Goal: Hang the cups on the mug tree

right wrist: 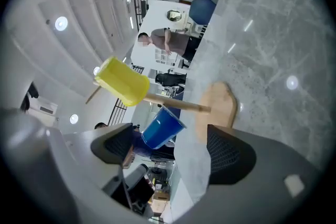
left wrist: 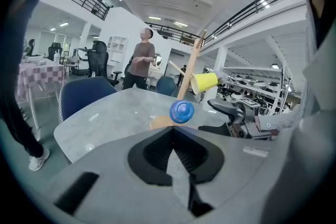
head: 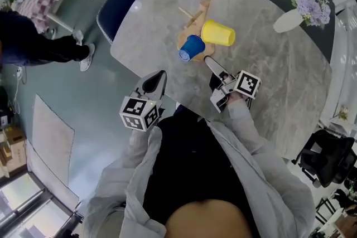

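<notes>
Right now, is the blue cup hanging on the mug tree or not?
Hanging: the blue cup sits tipped on the mug tree, and the open right gripper does not touch it.

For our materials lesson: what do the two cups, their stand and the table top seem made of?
Yellow cup and blue cup: likely plastic, smooth uniform colour. Pale peg stand: bare wood, tan, matt. Grey table: marble-look, veined; stone or laminate unclear.

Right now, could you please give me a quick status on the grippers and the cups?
Left gripper shut, empty. Right gripper open, empty. Blue cup and yellow cup both hang on mug tree. Nothing in the way.
</notes>
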### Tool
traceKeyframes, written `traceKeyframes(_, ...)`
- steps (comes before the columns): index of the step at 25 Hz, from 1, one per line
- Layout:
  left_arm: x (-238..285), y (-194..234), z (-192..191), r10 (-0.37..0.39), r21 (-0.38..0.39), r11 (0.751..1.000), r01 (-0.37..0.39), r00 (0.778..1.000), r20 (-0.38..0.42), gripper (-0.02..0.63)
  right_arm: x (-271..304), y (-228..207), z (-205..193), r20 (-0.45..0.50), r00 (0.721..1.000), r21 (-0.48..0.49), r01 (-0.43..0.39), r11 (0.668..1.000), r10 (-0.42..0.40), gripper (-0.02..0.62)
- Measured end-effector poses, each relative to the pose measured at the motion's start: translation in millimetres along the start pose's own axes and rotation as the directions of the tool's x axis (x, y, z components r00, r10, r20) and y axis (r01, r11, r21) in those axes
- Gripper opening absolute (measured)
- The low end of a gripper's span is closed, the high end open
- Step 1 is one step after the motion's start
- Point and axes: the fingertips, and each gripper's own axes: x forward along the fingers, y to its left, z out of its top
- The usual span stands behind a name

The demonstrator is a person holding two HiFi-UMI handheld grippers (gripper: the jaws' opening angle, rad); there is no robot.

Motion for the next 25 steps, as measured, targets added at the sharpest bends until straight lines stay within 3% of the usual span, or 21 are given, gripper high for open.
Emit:
traceKeyframes(7, -1.2, -27.2, 16.2, -0.109, 0.058, 0.993, 0.107, 0.993, 0.038, 0.003, -45.9, 21.6, -7.1, 0.077, 0.995, -0.179, 0.072, 0.981, -0.059, 0.410)
traceKeyframes(13, -3.6, -54.3, 41.6, -0.219, 0.126, 0.970, 0.208, 0.972, 0.084, 0.003, -86.3, 56.1, -4.9, 0.185, 0.976, -0.402, 0.181, 0.898, -0.114, 0.332)
traceKeyframes(18, 0.3, -82.0, 62.0, -0.318, 0.187, 0.937, 0.297, 0.943, 0.100, 0.004, -125.3, 93.9, 6.6, 0.332, 0.930, -0.567, 0.330, 0.754, -0.157, 0.262)
traceKeyframes(25, 4.6, -103.2, 63.5, -0.385, 0.212, 0.908, 0.361, 0.919, 0.088, 0.003, -171.2, 116.3, 6.0, 0.512, 0.824, -0.673, 0.560, 0.484, -0.241, 0.122)
